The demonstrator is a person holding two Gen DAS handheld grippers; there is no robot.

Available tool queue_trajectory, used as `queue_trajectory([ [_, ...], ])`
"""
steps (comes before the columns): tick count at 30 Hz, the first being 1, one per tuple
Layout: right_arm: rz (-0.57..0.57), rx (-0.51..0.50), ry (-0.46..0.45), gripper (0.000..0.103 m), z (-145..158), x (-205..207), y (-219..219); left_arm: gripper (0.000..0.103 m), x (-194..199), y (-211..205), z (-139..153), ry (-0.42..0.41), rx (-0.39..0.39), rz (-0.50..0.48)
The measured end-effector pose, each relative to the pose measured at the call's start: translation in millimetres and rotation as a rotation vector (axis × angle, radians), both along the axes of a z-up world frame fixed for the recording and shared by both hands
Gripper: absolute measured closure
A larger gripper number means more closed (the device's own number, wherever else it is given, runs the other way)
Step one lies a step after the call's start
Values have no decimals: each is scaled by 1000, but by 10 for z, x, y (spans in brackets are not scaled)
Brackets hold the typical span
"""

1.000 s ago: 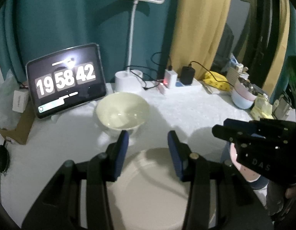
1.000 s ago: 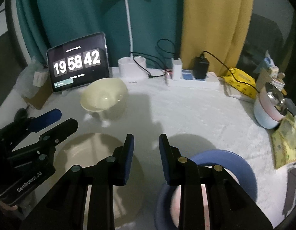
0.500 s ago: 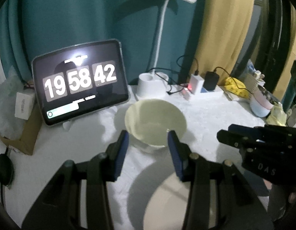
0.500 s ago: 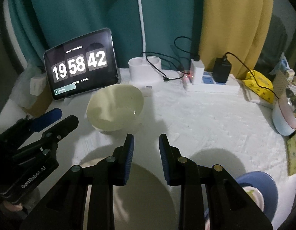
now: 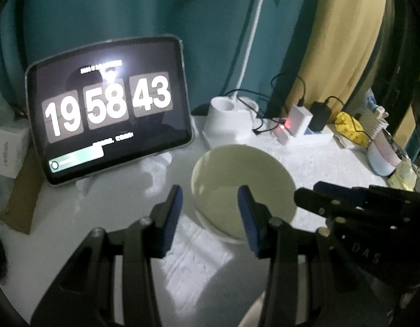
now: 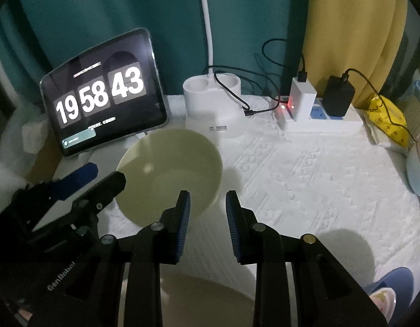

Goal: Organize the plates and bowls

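A pale yellow-green bowl (image 5: pixel 242 188) (image 6: pixel 169 174) stands upright on the white cloth in front of the tablet. My left gripper (image 5: pixel 210 204) is open with nothing between its pads; the bowl's left rim shows just past its fingertips. My right gripper (image 6: pixel 207 204) is open too, with nothing held, its left finger close to the bowl's right rim. Each gripper shows in the other's view, the right gripper (image 5: pixel 307 192) beside the bowl's right side and the left gripper (image 6: pixel 106 174) at its left side. A cream plate (image 6: pixel 199 294) (image 5: pixel 253 310) lies at the near edge, mostly hidden under the fingers.
A tablet (image 5: pixel 109 109) showing a clock leans at the back left, next to a cardboard box (image 5: pixel 22 196). A white lamp base (image 6: pixel 212 95), a power strip (image 6: pixel 318 120) with chargers and cables, and a yellow packet (image 6: pixel 386 120) line the back. A blue plate (image 6: pixel 392 280) lies near right.
Both grippers have moved forward and down, from above the cream and blue plates to either side of the bowl. The bowl now looks larger and nearer. The jaw gaps are unchanged.
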State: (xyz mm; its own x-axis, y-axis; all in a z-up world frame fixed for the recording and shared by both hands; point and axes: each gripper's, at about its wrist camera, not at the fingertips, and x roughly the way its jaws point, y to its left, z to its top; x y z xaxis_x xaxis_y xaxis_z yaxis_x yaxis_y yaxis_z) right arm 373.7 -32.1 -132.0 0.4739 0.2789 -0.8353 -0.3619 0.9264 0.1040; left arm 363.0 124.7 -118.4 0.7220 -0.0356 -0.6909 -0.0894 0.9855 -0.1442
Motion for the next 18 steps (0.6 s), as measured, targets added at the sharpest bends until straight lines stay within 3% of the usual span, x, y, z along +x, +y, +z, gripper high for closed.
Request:
queue_trajectory([
  [8,-32,1,62,74,-249,162,52,59,173,48,-233,55,1,-3],
  [18,-49,42,97,75,-425,261,34,62,252,44,-313,65,-8,-29],
])
